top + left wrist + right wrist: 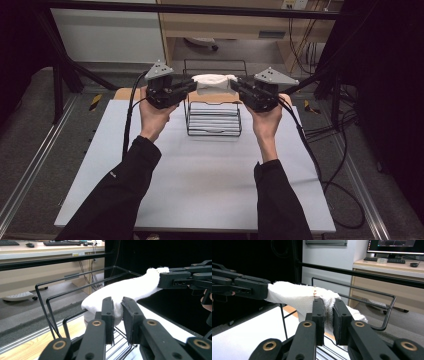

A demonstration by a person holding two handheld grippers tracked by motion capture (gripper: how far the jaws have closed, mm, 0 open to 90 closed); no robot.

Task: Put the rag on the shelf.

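A white towel (214,83) hangs stretched between my two grippers above the far part of a black wire rack (214,119). My left gripper (192,85) is shut on the towel's left end; in the left gripper view its jaws pinch the white cloth (130,290) at the near end (117,312). My right gripper (234,85) is shut on the other end, and the right gripper view has the cloth (297,298) squeezed between its jaws (329,315). The rack's wire frame (50,302) (387,315) stands just below and behind the towel.
The rack sits at the far middle of a pale grey table (200,180), on a wooden board edge (122,93). Dark frame bars (200,9) cross behind. Cables (320,165) trail off the right side. A desk (392,267) stands beyond.
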